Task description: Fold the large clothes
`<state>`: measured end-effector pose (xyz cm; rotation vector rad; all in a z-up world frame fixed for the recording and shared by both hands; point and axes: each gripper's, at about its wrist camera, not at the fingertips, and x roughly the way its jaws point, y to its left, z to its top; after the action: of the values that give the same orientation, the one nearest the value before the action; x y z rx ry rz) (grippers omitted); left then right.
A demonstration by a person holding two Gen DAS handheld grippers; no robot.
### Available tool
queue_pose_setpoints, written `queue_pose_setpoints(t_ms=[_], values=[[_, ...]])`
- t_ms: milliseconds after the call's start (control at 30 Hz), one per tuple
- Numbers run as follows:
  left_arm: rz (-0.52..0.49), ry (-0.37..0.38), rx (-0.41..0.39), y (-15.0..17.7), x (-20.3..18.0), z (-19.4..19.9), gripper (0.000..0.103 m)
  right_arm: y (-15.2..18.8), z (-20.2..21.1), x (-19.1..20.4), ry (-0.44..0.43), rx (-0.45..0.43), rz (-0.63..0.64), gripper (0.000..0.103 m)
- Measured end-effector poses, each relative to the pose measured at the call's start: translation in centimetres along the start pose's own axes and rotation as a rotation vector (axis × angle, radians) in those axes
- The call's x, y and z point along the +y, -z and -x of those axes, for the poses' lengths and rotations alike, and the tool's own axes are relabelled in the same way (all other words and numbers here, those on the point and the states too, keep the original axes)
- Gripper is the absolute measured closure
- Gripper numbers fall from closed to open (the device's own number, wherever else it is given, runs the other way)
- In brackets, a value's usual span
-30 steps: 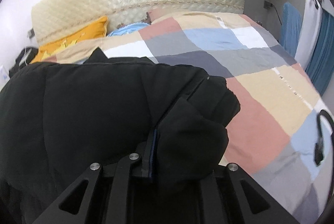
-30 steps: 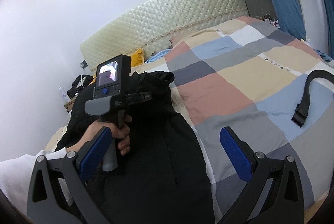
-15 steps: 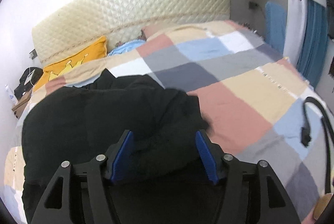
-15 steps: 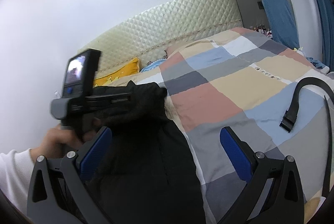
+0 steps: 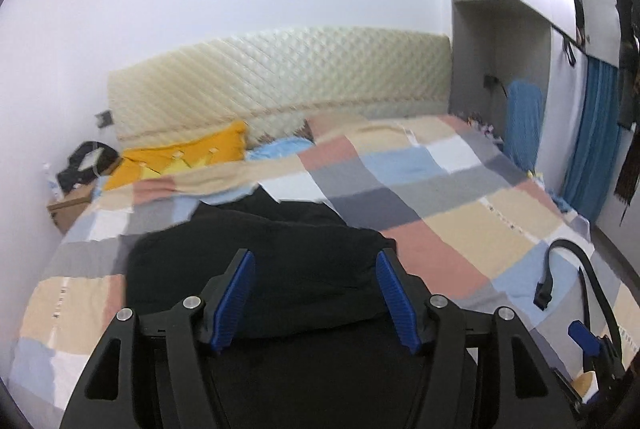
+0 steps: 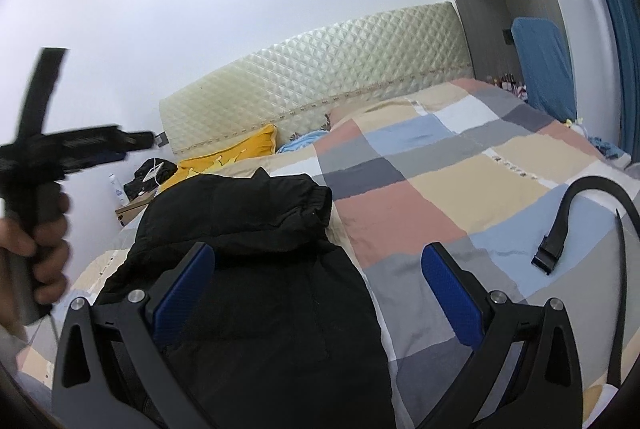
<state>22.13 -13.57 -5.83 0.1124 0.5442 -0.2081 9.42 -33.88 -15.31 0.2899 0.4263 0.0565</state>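
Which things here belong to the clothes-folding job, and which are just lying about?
Job in hand:
- bulky black padded jacket
- left tongs, open
- right tongs, open

Lying about:
- black buckled strap
- yellow cushion
- checked patchwork bedcover

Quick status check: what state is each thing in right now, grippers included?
black jacket: partly folded, bunched, lying on the bed.
left gripper: open, holding nothing.
right gripper: open, empty, above the jacket.
black strap: unbuckled, loose on the bedspread.

Black strap (image 6: 556, 229) across bare quilt (image 6: 452, 185), seemingly.
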Motion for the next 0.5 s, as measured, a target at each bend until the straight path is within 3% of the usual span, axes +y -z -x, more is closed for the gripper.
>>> queue_pose_setpoints(t_ms=[267,500], values=[[0.051,-0.061,-0.045,2.4,5.5,7.7,0.040,-0.1,2.0,2.0,-0.027,-0.028,0.037,0.000],[0.109,-0.072,-0.032,6.3,9.3,11.1,0.040,0.5,2.5,4.0,-0.078,-0.008,0.055,0.000]])
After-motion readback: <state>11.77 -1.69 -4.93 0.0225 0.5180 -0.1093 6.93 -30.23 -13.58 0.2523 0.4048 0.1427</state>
